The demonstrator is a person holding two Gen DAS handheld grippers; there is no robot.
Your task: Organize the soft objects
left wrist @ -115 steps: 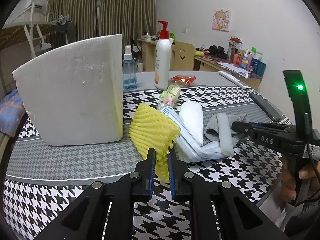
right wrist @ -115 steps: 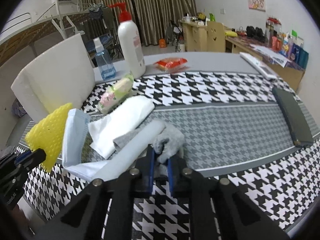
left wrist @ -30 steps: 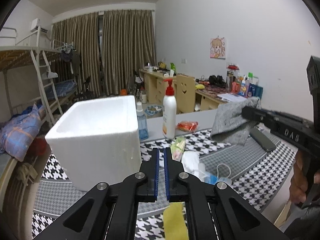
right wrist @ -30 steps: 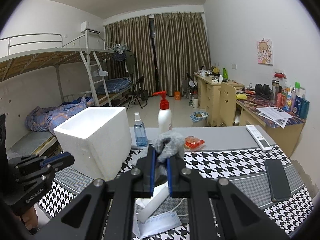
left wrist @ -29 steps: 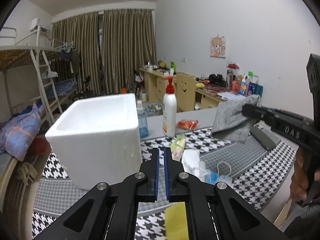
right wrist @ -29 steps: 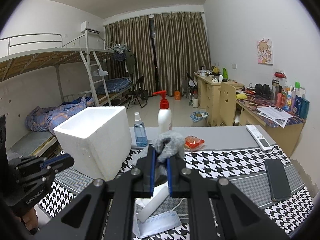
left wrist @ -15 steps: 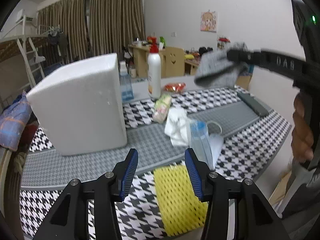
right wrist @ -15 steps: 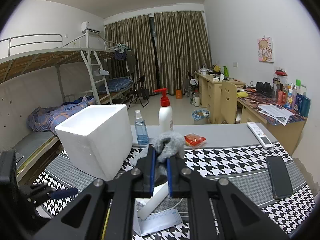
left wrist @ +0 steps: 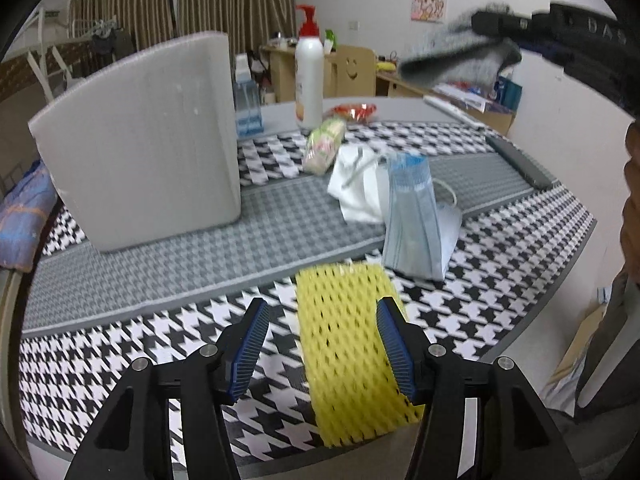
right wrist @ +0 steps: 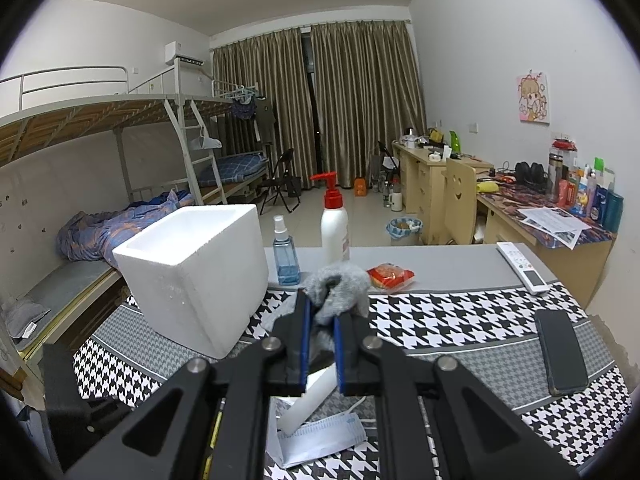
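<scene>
The left gripper (left wrist: 318, 346), jaws just opened, straddles the dropped yellow foam net (left wrist: 352, 344) at lower centre, needing regrasp, while the right gripper (right wrist: 320, 344) pinches the grey sock (right wrist: 338, 284).

Grey sock (left wrist: 460, 60) blurred; face mask (right wrist: 320, 438) partly hidden behind right hand-held gripper (right wrist: 320, 354).

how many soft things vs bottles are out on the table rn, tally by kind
yellow foam mesh sleeve: 1
pale blue face mask: 1
white folded tissue: 1
grey knit sock, held up in the right claw: 1
bottles: 2, blue spray bottle, white pump bottle
total: 6
</scene>
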